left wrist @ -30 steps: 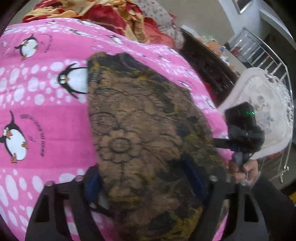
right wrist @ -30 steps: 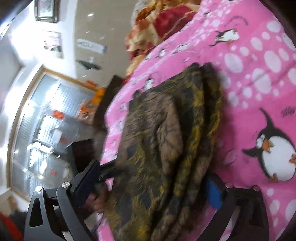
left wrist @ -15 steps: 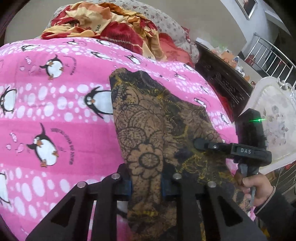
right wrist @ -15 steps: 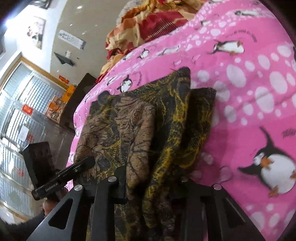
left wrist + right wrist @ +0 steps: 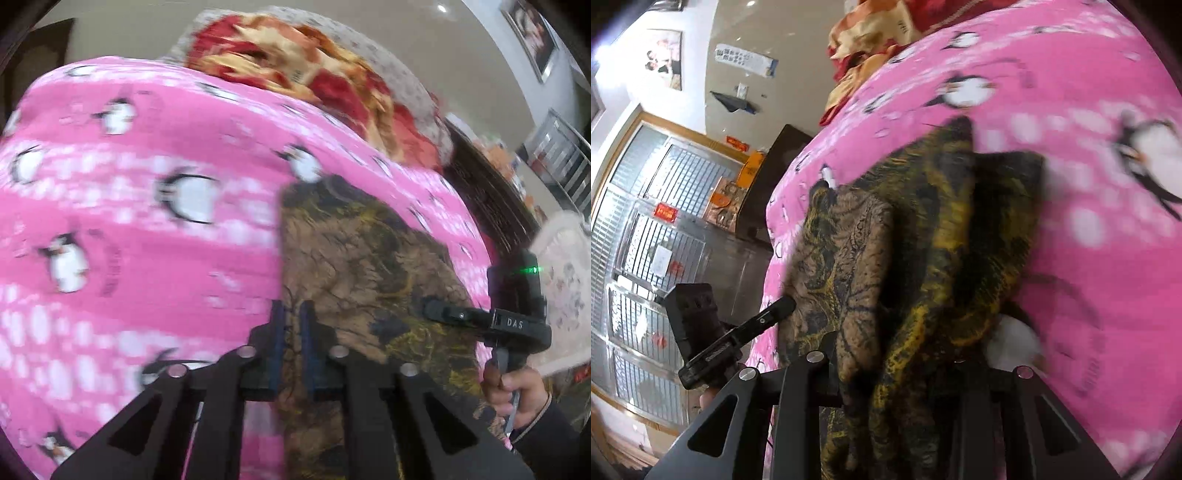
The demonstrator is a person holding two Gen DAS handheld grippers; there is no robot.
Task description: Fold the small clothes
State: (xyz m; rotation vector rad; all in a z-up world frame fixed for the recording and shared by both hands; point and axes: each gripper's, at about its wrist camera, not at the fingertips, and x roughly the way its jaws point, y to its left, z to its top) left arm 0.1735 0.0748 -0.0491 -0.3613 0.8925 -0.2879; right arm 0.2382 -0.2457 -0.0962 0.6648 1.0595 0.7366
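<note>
A brown, black and yellow patterned garment (image 5: 354,266) lies on the pink penguin blanket (image 5: 147,258). My left gripper (image 5: 291,332) is shut on the garment's near edge, the blue pads pinching the cloth. In the right wrist view the same garment (image 5: 923,258) is bunched in layers, and my right gripper (image 5: 897,354) is shut on its near folds. The right gripper also shows in the left wrist view (image 5: 480,317), at the garment's right side. The left gripper shows in the right wrist view (image 5: 738,332), at the garment's left edge.
A red and yellow bundle of cloth (image 5: 314,74) lies at the far end of the bed. A dark wooden bed frame (image 5: 487,192) runs along the right side. A white patterned chair (image 5: 565,288) and metal rails (image 5: 557,162) stand beyond it.
Both grippers have closed from wide open onto the garment's near edge. The views have tilted and pulled back, and the garment now looks more bunched and partly lifted.
</note>
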